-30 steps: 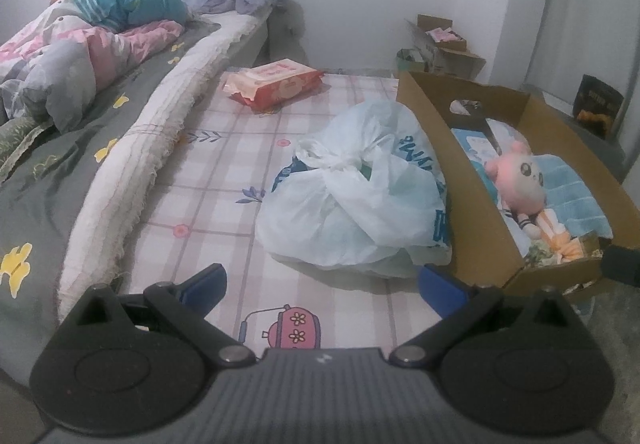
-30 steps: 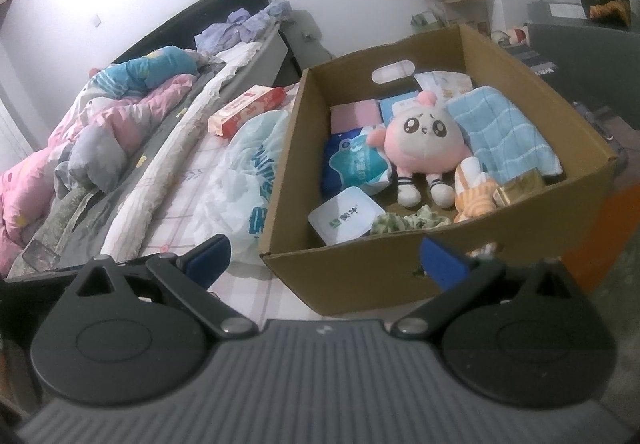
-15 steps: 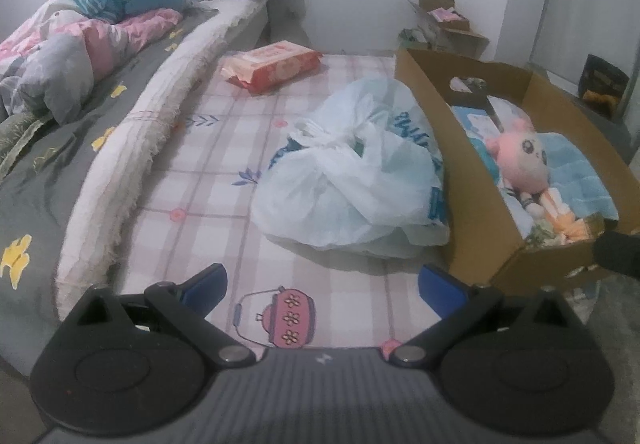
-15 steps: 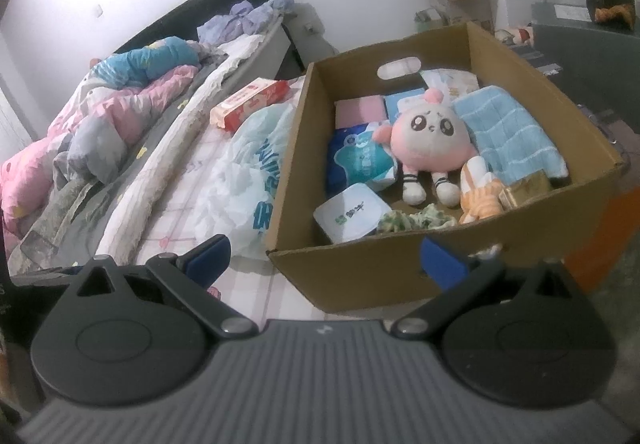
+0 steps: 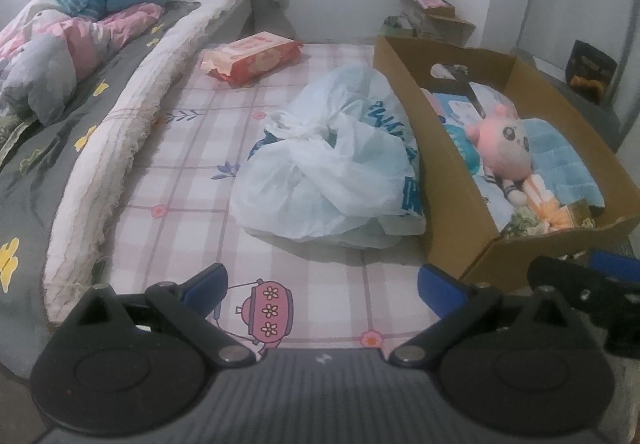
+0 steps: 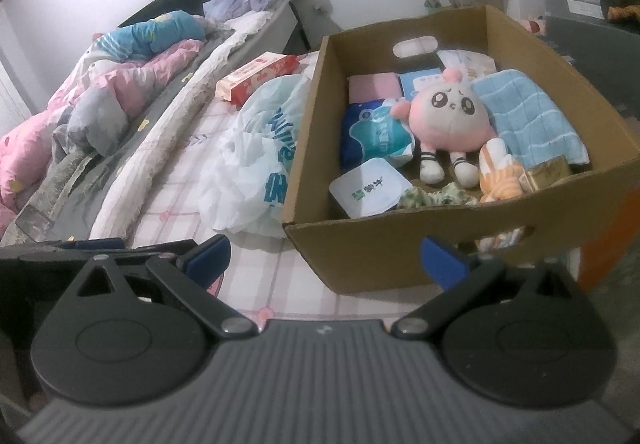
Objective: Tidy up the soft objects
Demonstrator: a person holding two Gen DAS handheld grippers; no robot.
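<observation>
A big bed is filling the room, and a white wall is standing behind it. On the left, a puffy pink and grey blanket (image 5: 60, 40) is lying in a heap on a dark grey cover with yellow flowers (image 5: 36, 132). Next to it, a long fuzzy white roll (image 5: 132, 124) is running down the bed. The middle of the bed is wearing a pink checked sheet (image 5: 192, 148) with little flowers on it. A flat red and pink pack (image 5: 250, 56) is lying far back on the sheet. A crinkly white plastic bag (image 5: 336, 172) with blue letters is sitting just beside a brown cardboard box (image 6: 400, 252).

Inside the box, a round pink plush toy (image 6: 448, 124) is lying in the middle. A ribbed blue towel (image 6: 528, 120) is lying to its right, and a blue soft pack (image 6: 372, 136) to its left. A white square tub (image 6: 368, 192) is sitting near the front wall. The front wall is hiding the bottoms of the things behind it. The small orange thing by the toy's feet is too hard to make out.

The left gripper (image 5: 322, 284) is hovering over the sheet with its blue tips wide apart, holding nothing. The right gripper (image 6: 326, 256) is hanging before the box, also wide and holding nothing.
</observation>
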